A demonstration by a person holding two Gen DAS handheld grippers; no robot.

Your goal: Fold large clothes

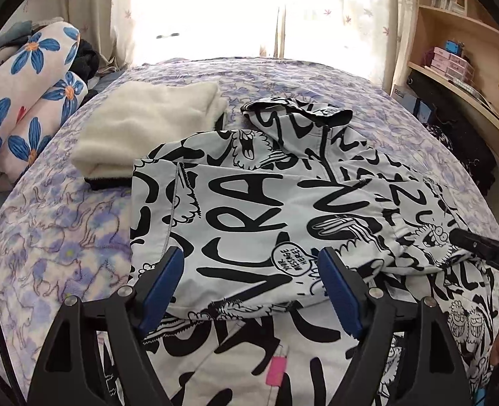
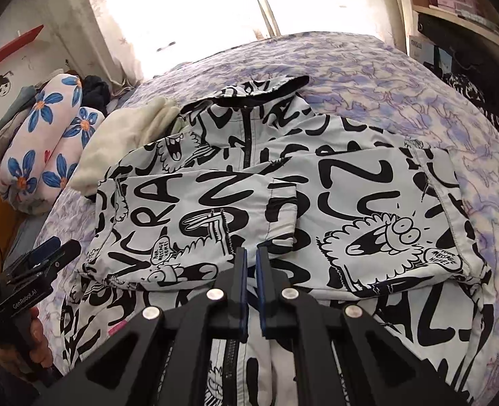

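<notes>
A white jacket with black cartoon lettering (image 1: 266,203) lies flat on the bed, both sleeves folded across its front; it also shows in the right wrist view (image 2: 317,186). My left gripper (image 1: 247,264) is open, its blue pads (image 1: 163,284) spread above the jacket's lower left part, holding nothing. My right gripper (image 2: 251,257) is shut, with only a narrow gap between its pads, over the jacket's lower middle near the zipper; nothing shows between them. The right gripper also shows at the right edge of the left wrist view (image 1: 483,247), and the left gripper at the left edge of the right wrist view (image 2: 46,257).
A folded cream fleece garment (image 1: 148,125) lies beside the jacket at far left. Rolled floral bedding (image 1: 29,94) is stacked at the bed's left edge. The purple patterned bedsheet (image 1: 63,237) surrounds the jacket. Shelves and a desk (image 1: 459,61) stand at right. A bright curtained window is behind.
</notes>
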